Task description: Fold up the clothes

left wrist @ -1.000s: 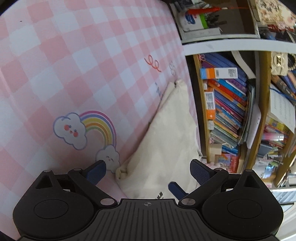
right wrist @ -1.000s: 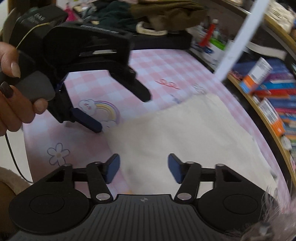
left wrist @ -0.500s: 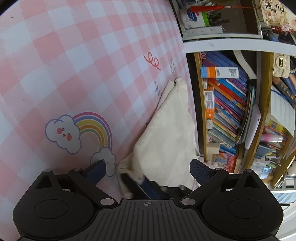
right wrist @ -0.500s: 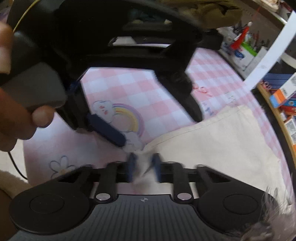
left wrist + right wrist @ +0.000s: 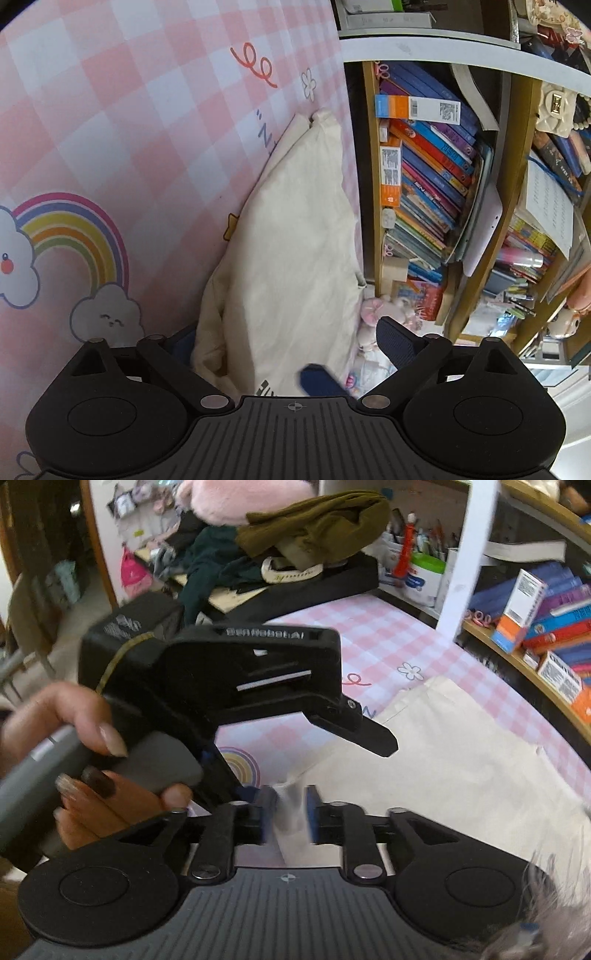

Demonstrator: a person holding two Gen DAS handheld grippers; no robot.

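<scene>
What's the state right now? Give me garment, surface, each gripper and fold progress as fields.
garment: cream garment, mostly flat, near corner bunched up
surface: pink checked tablecloth
left gripper: open, jaws have just been closing slightly; the near corner lies between them, pads not pressing
right gripper: jaws have just been opening; bunched fabric stands between them, grip unclear through blur
fold: not yet made
beyond the edge: bookshelf
</scene>
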